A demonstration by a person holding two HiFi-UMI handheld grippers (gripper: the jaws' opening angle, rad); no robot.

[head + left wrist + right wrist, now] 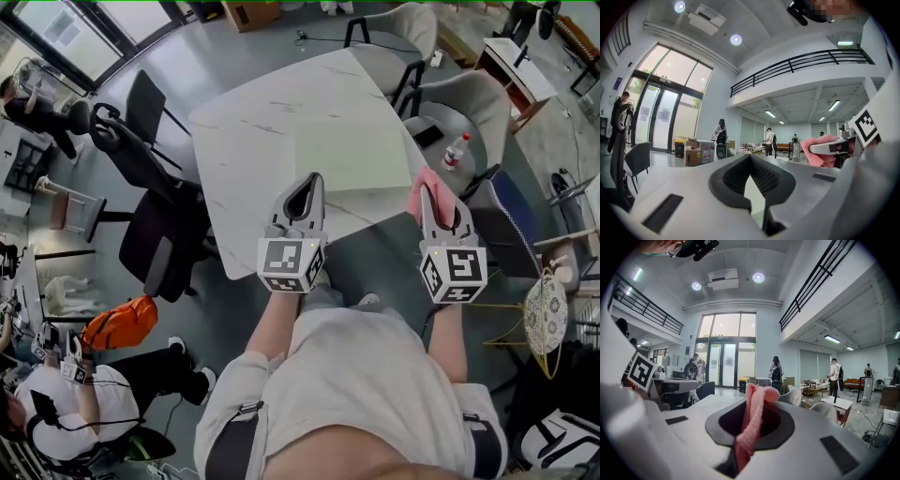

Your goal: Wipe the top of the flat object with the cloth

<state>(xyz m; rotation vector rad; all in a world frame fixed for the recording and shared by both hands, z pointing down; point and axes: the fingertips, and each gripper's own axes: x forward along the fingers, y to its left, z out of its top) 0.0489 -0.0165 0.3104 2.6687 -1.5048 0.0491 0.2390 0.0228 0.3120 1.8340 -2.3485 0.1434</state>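
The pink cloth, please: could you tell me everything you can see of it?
The pink cloth looks like a soft, waffle-textured fabric, bunched into a narrow fold. The right gripper is shut on it, so a strip runs between the jaws and a rounded puff sticks out past their tips. In the head view it sits over the near right edge of the white table, short of the pale flat sheet. Nothing but the jaws seems to touch it.
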